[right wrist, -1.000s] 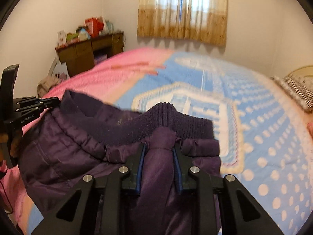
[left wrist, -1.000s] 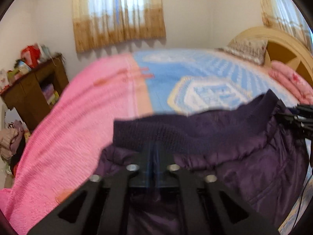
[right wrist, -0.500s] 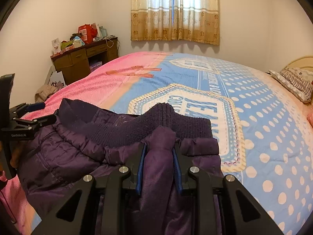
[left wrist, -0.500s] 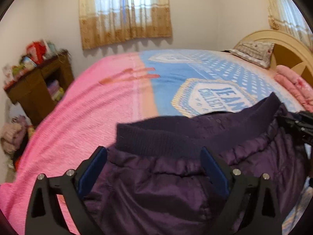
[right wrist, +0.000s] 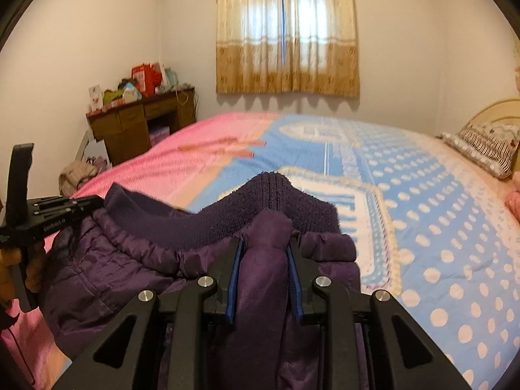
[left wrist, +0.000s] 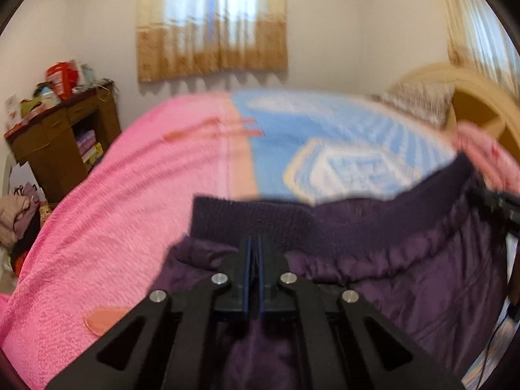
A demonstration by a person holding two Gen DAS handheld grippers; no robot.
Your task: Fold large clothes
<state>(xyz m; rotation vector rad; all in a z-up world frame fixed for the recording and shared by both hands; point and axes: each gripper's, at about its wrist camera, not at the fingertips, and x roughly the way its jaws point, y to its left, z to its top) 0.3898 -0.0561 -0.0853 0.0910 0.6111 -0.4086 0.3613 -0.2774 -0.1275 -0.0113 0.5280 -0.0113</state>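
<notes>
Purple jacket (right wrist: 107, 269) lower frame on bed (right wrist: 422, 227), R gripper (right wrist: 264, 260) clamped on jacket fold, L gripper (left wrist: 253, 260) just snapped shut at ribbed hem, blue pads together w/ no cloth visible between.

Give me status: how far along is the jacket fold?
Done: no fold visible; jacket is bunched over the bed. In hand: right gripper clamps fabric below the ribbed band; left gripper has just closed at the other end, cloth between its pads unclear. Left: every fold.
</notes>
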